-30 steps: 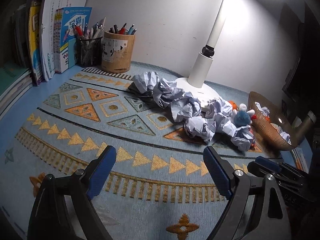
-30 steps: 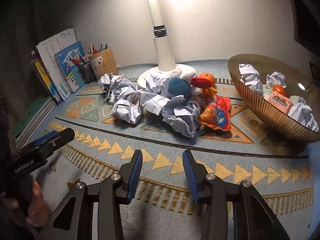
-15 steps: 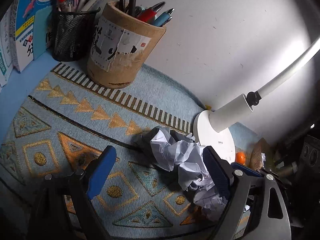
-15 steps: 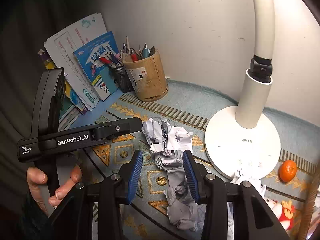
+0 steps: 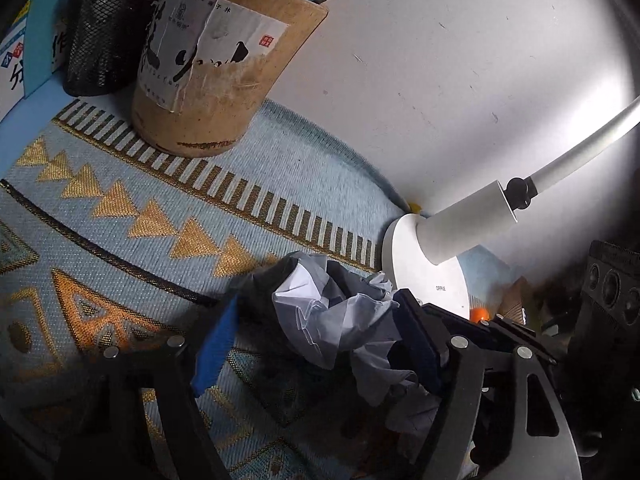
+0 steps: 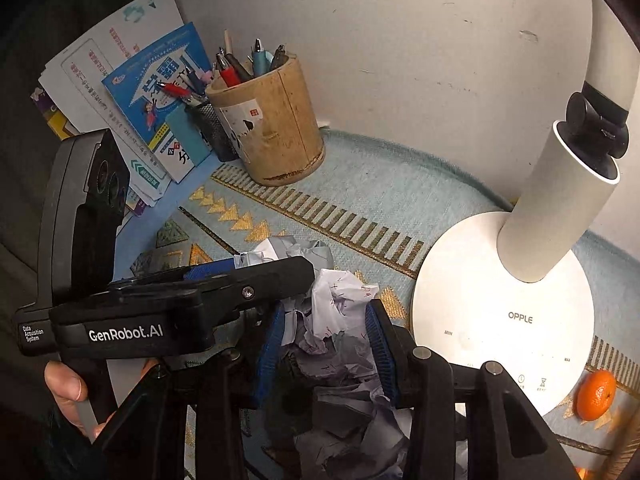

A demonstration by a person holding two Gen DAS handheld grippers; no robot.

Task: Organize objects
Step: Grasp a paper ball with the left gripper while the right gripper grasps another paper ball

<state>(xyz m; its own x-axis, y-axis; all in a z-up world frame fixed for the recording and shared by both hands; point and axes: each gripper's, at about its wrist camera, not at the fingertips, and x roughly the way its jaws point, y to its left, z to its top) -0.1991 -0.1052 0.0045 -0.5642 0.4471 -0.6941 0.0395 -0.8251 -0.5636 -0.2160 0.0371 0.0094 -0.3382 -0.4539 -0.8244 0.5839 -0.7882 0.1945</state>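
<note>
Crumpled paper balls lie on the patterned blue mat. In the left wrist view my left gripper (image 5: pixel 316 348) is open, its blue pads on either side of one crumpled paper ball (image 5: pixel 332 320), low over the mat. In the right wrist view my right gripper (image 6: pixel 326 344) is open around another crumpled paper ball (image 6: pixel 340 316), with more crumpled paper (image 6: pixel 352 432) below it. The left gripper's body (image 6: pixel 168 312) crosses just in front of the right one. I cannot tell whether the pads touch the paper.
A white lamp base (image 6: pixel 504 312) stands right of the paper, its stem (image 6: pixel 560 200) leaning over. A tan pen holder (image 6: pixel 272 132), a black mesh cup (image 5: pixel 104 28) and books (image 6: pixel 132 92) stand at the back left. A tangerine (image 6: pixel 596 394) lies right of the lamp.
Both grippers have moved forward and down to the paper pile by the lamp. Each now has a paper ball between its pads. The left gripper's opening looks a little narrower.
</note>
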